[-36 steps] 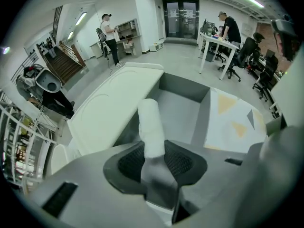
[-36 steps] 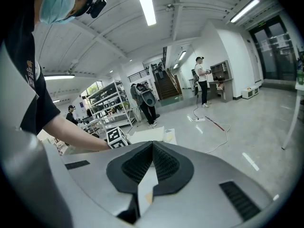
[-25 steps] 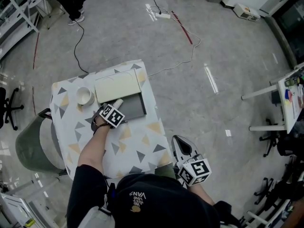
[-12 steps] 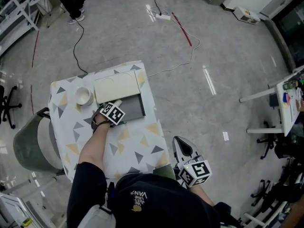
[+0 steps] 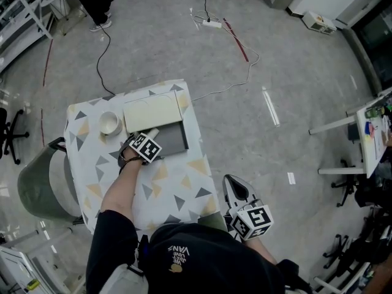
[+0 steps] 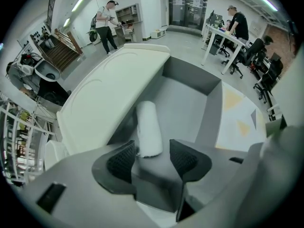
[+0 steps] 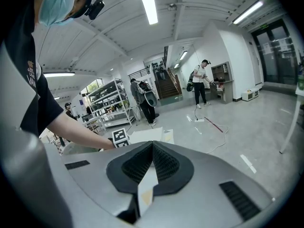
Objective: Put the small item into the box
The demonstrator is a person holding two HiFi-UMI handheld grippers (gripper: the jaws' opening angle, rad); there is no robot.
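Near the far right corner of the desk the white roll lies in the open box, one end between the parted jaws of our left gripper, so we could hook it out pulling back; our right gripper hangs closed, empty.

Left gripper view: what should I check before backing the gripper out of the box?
1. White roll in grey box: ok, lying on its floor beside the open lid.
2. Left gripper open: ok, fingers apart either side of the roll's near end.
3. Fingers touching the roll: cannot tell.
4. Right gripper out of the way: ok, shut, empty, away from the box.
5. Cup clear: ok, standing left of the lid.
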